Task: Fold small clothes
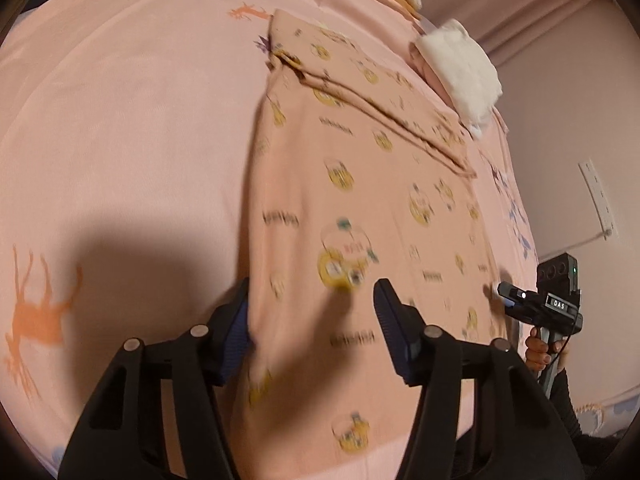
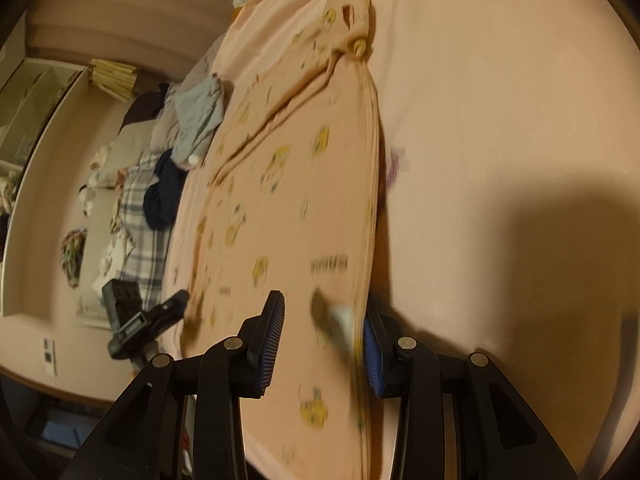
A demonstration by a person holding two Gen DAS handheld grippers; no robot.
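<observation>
Nearest our lenses, a small peach garment (image 1: 360, 184) printed with yellow emblems lies flat on the pink bedsheet (image 1: 120, 120), its sleeve folded across the top, and both grippers stand at its near hem on opposite side edges. Our left gripper (image 1: 312, 312) has its jaws apart with the garment's left edge running between them, while our right gripper (image 2: 324, 320) also has its jaws apart, straddling the layered right edge, its right pad (image 2: 372, 364) just beside the cloth though we cannot tell whether it touches. Farther out, white fluffy cloth (image 1: 460, 68) lies past the sleeve, and grey and navy clothes (image 2: 196, 112) are heaped at the bed's side.
</observation>
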